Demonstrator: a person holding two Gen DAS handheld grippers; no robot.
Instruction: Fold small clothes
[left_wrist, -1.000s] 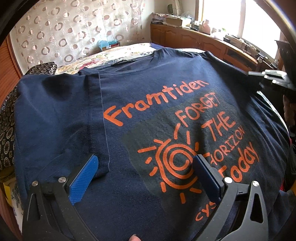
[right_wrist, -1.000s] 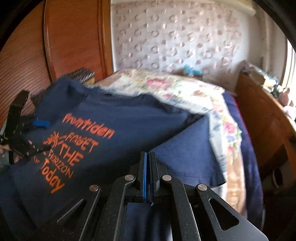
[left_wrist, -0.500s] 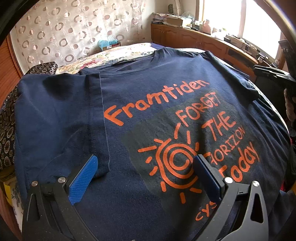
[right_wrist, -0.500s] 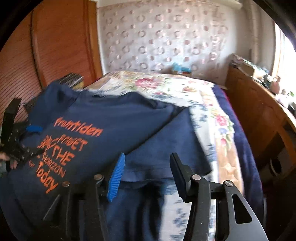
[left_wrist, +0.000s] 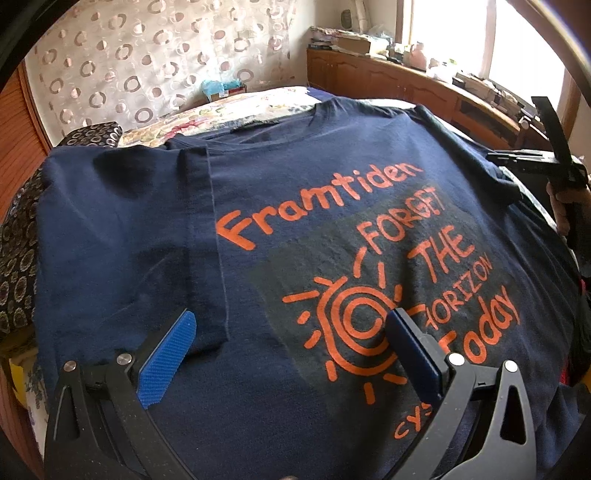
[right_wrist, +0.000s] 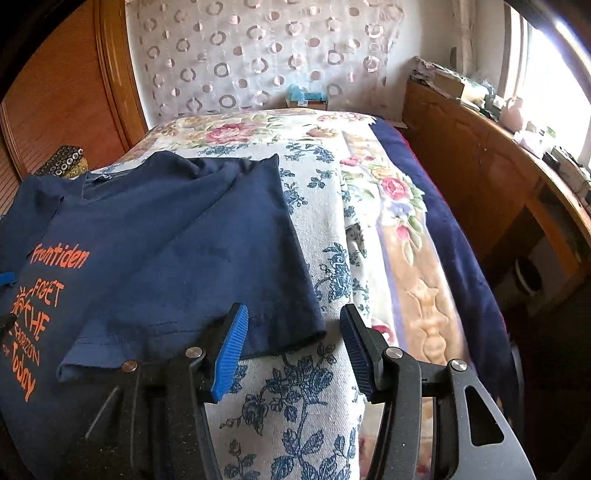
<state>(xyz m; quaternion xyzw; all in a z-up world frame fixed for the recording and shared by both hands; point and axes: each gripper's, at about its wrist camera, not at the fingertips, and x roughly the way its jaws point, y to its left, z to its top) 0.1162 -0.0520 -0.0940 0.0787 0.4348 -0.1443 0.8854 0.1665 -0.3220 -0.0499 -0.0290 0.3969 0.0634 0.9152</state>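
A navy T-shirt (left_wrist: 295, 206) with orange print lies face up on the bed. Its left sleeve side is folded over the body, the fold edge running down near my left gripper. My left gripper (left_wrist: 291, 347) is open and empty, just above the shirt's lower front. In the right wrist view the T-shirt (right_wrist: 177, 240) lies at left with its right sleeve (right_wrist: 258, 295) spread flat on the cover. My right gripper (right_wrist: 295, 350) is open and empty, with the sleeve's hem corner between its fingers. The right gripper also shows at the right edge of the left wrist view (left_wrist: 554, 166).
The bed has a blue-floral white cover (right_wrist: 317, 406) and a flowered blanket (right_wrist: 399, 206). A wooden cabinet (right_wrist: 480, 166) with clutter on top runs along the right under the window. A wooden wardrobe (right_wrist: 62, 92) stands at left. A patterned cushion (left_wrist: 18, 258) lies at the bed's left edge.
My right gripper was shut on the shirt a second ago; it has opened, let the cloth go and drawn back to the right, leaving the sleeve flat. The left gripper has stayed still.
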